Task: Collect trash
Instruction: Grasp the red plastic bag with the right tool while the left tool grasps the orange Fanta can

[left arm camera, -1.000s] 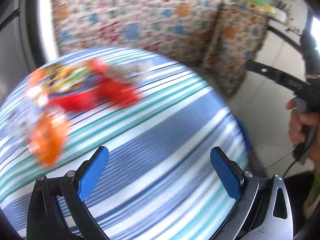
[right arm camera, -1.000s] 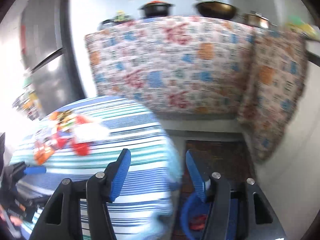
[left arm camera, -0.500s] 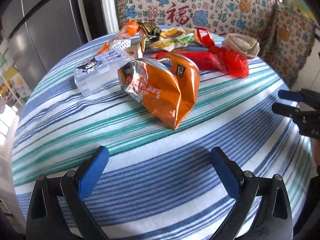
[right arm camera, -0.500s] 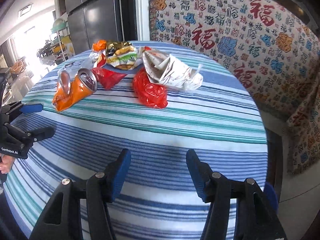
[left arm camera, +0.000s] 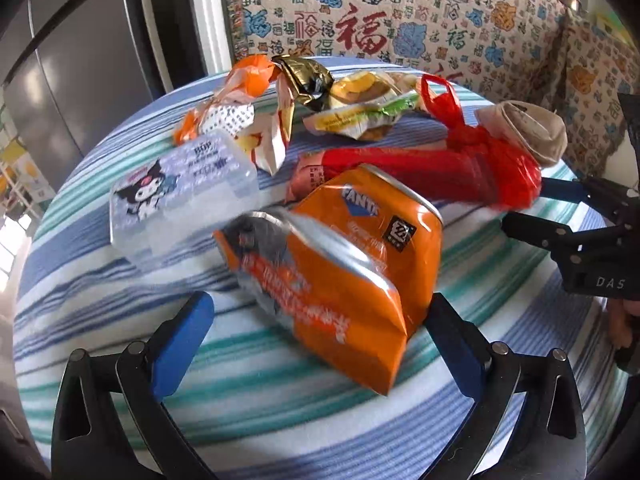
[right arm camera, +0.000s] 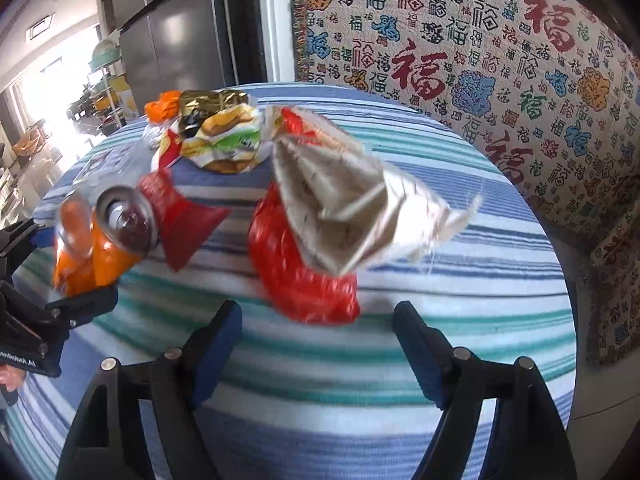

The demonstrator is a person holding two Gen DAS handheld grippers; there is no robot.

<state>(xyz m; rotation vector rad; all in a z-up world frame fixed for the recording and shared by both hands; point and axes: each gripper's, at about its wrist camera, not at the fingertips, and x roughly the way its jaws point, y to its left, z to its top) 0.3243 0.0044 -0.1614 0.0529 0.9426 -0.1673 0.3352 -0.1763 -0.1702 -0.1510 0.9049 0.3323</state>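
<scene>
On the striped round table (left arm camera: 280, 408) I count one crushed orange soda can (left arm camera: 340, 264), one clear plastic box (left arm camera: 180, 196), one red plastic bag (right arm camera: 296, 272), one crumpled paper bag (right arm camera: 344, 208), one burger wrapper (right arm camera: 224, 140), one gold foil wrapper (left arm camera: 306, 78), and two grippers.

The crushed orange can (left arm camera: 344, 264) in the middle of the worktop reads "FANTA" on a blue patch. The right gripper's black body (left arm camera: 600, 264) bears "DAS". The patterned cloth (right arm camera: 480, 60) beyond the worktop's far edge repeats the character "福" in several colours. Print on the clear plastic box (left arm camera: 180, 196) is too blurred to read.
</scene>
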